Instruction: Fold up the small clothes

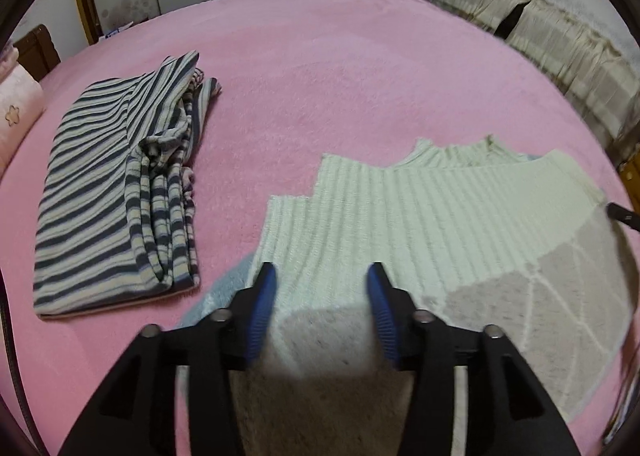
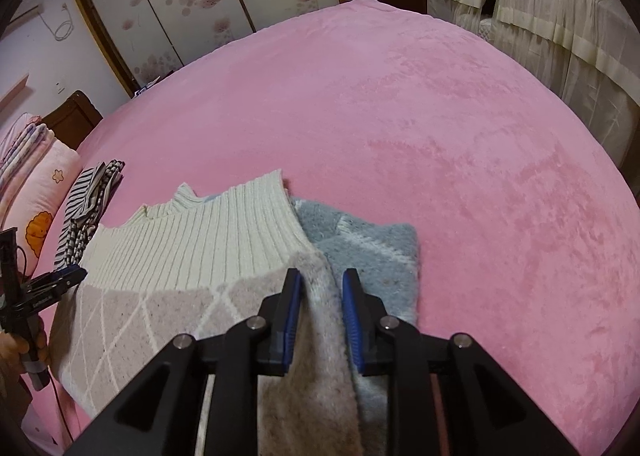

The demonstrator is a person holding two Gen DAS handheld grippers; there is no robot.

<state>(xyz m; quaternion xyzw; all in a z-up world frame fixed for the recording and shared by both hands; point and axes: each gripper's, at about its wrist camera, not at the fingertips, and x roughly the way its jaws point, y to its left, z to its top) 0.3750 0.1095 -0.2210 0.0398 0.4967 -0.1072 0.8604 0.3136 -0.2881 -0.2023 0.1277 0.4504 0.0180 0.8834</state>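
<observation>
At left of the frame a striped garment (image 1: 116, 192) lay folded on the pink bed (image 1: 340, 68). The knit sweater (image 1: 400, 208), lower centre, was part-folded. The left hand-held gripper (image 1: 322, 288) and right hand-held gripper (image 2: 322, 292) each seemed clamped on a raised fold of it, though blur left contact uncertain.

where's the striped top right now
The striped top lies folded on the pink bed at the left of the left wrist view, apart from the sweater to its right, with a pink pillow beyond it.
</observation>
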